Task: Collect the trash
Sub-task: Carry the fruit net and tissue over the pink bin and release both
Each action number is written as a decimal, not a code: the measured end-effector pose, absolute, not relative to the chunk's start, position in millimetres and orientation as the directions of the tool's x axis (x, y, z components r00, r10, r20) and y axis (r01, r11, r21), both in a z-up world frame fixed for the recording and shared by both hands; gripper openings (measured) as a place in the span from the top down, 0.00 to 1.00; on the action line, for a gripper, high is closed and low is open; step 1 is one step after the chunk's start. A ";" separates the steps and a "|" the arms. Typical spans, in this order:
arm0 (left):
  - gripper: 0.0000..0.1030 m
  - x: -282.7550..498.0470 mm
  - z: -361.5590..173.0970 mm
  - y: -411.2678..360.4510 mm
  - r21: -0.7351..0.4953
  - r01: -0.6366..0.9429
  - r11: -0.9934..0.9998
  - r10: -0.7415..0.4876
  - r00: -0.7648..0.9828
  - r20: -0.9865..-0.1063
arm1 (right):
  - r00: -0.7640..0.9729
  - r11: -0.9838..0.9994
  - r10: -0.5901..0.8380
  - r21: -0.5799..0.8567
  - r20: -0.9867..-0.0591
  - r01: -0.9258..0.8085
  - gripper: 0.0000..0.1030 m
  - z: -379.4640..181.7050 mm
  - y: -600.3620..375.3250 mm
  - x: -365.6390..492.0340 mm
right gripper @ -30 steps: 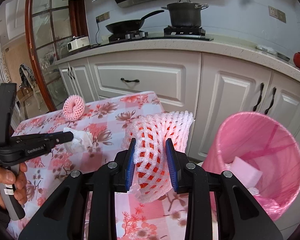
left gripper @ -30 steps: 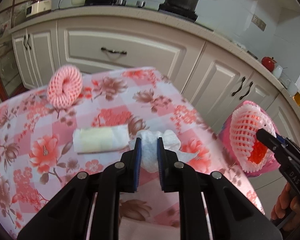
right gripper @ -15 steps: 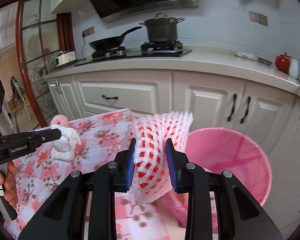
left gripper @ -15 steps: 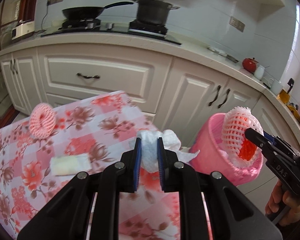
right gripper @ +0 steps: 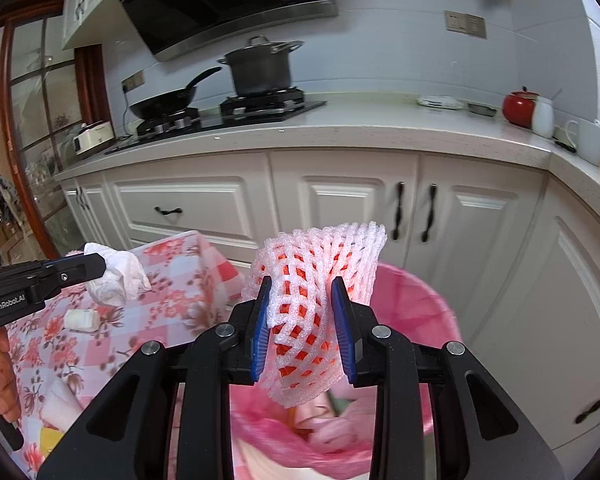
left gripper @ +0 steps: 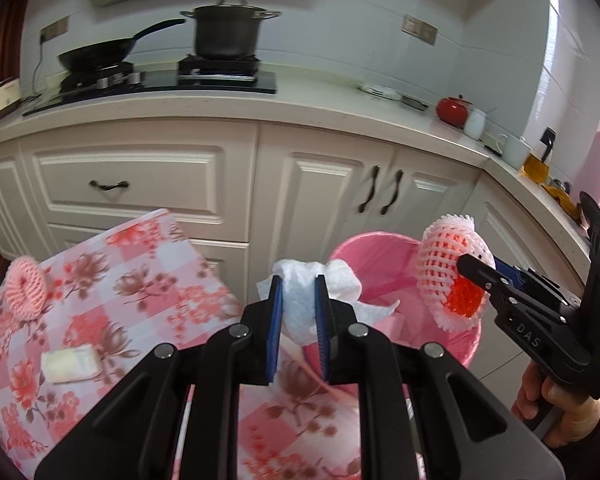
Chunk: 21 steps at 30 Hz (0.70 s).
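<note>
My left gripper is shut on a crumpled white tissue, held in the air over the table's right edge, just short of the pink trash bin. My right gripper is shut on a pink-and-white foam fruit net and hangs over the open bin. The left wrist view shows that net above the bin's right rim. Still on the floral tablecloth lie a rolled pink foam net and a folded white wad.
White kitchen cabinets and a counter with a pan and a pot stand behind the table. The bin holds pink and white scraps. A hand grips the right tool's handle; another hand holds the left one.
Both grippers have carried their loads to the right, off the table toward the bin. The right gripper's net now hangs over the bin's opening, and the tissue has reached the table's edge.
</note>
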<state>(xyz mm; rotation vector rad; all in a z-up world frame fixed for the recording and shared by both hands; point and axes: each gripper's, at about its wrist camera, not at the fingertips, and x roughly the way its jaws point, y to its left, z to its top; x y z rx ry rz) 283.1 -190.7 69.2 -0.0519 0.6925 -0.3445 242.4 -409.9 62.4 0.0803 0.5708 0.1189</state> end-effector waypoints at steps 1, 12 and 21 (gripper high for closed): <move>0.85 284.8 68.6 -195.3 -0.159 0.299 0.941 -0.331 0.713 -0.618 | 0.834 0.990 0.131 0.111 -0.536 -0.084 0.72 61.4 -413.8 243.6; 0.83 297.0 56.2 -256.5 -0.153 0.363 0.919 -0.371 0.669 -0.644 | 0.835 0.992 0.086 0.120 -0.543 -0.025 0.67 53.9 -453.5 247.3; 0.65 303.1 43.5 -279.3 -0.168 0.394 0.904 -0.400 0.637 -0.659 | 0.833 0.993 0.064 0.118 -0.549 0.001 0.53 48.3 -465.3 248.4</move>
